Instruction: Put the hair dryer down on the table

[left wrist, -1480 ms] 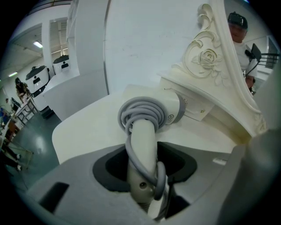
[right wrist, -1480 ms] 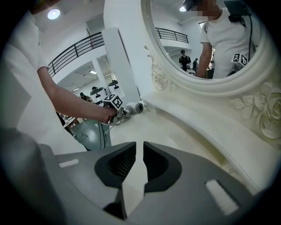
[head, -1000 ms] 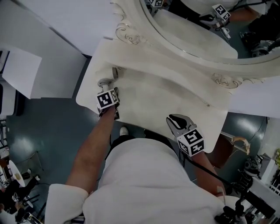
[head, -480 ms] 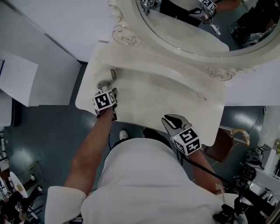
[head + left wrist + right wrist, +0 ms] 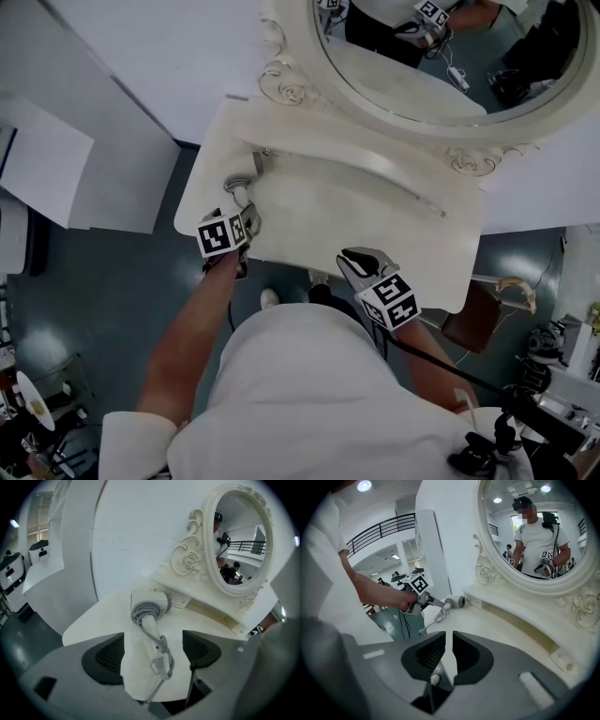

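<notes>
The white hair dryer (image 5: 240, 182) lies on the white dressing table (image 5: 375, 211) near its left end, nozzle towards the raised back shelf. In the left gripper view the hair dryer (image 5: 149, 607) points its handle at me, and its grey cord and plug (image 5: 159, 663) trail between my jaws. My left gripper (image 5: 153, 651) is open, with both pads well clear of the handle and cord. In the head view the left gripper (image 5: 242, 210) sits just behind the dryer at the table's edge. My right gripper (image 5: 449, 641) hovers shut over the table's front with nothing in it.
An ornate oval mirror (image 5: 441, 56) stands on the raised back shelf (image 5: 520, 616) behind the dryer. The table's front edge (image 5: 309, 267) runs just ahead of the person's body. Dark floor lies to the left and a white wall beyond.
My left gripper has let go of the hair dryer and drawn back a little towards the table's edge. The dryer stays on the table. The right gripper has hardly moved.
</notes>
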